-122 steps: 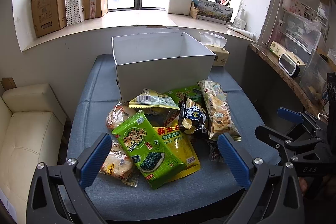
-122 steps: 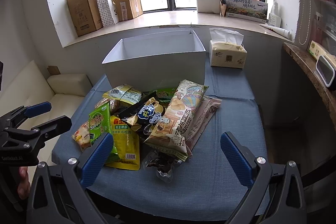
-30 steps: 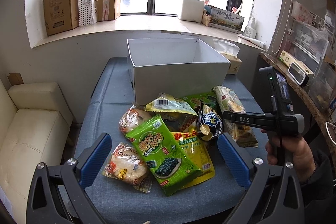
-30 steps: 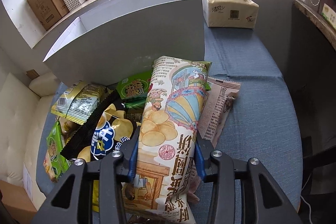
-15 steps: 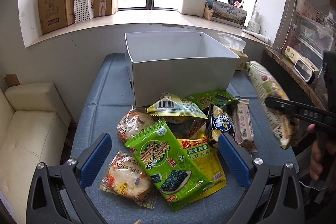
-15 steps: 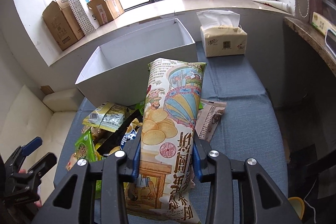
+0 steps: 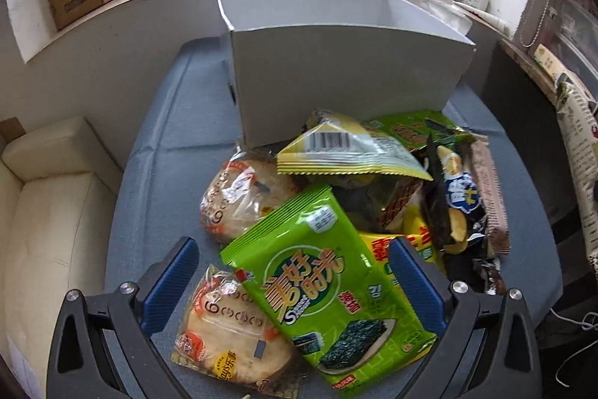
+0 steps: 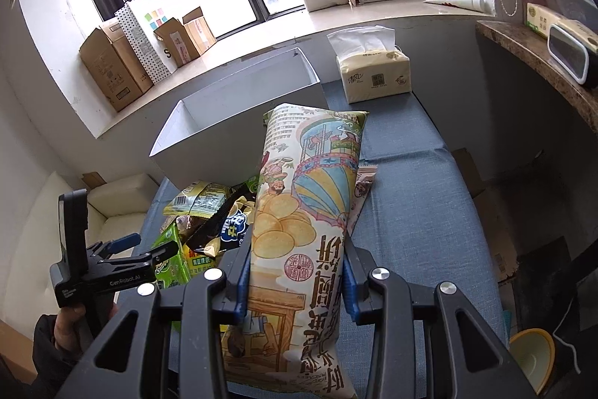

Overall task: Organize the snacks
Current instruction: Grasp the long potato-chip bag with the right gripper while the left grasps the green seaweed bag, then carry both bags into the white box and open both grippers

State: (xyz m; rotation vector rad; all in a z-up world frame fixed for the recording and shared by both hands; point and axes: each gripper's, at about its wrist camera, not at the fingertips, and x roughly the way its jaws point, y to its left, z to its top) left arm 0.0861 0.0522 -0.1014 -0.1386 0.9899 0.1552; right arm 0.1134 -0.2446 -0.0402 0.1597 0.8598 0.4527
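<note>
Carrying one item from pile to container.

Item held: long chip bag [image 8: 299, 242], illustrated with a balloon and chips, pinched across its lower half by the right gripper [image 8: 295, 283]; jaws pressed into both sides, bag raised clear of the pile and pointing toward the white box [image 8: 239, 122].

Destination: white box, open-topped, nothing visible inside, standing on the blue surface [image 8: 418, 197] directly behind the snack pile.

Left gripper [image 7: 291, 283]: jaws spread wide, holding nothing, hanging low over the green seaweed pack [image 7: 321, 290] with a rice cracker pack [image 7: 231, 335] beside it.

Handling advice, as judgement: lift the bag's far end above the box's near wall before moving forward, then lower it lengthwise along the box's long side and release only once it rests inside. Grip is below centre, so the far end may droop; keep the travel slow.

Also present: tissue pack [image 8: 373, 70] beside the box.
</note>
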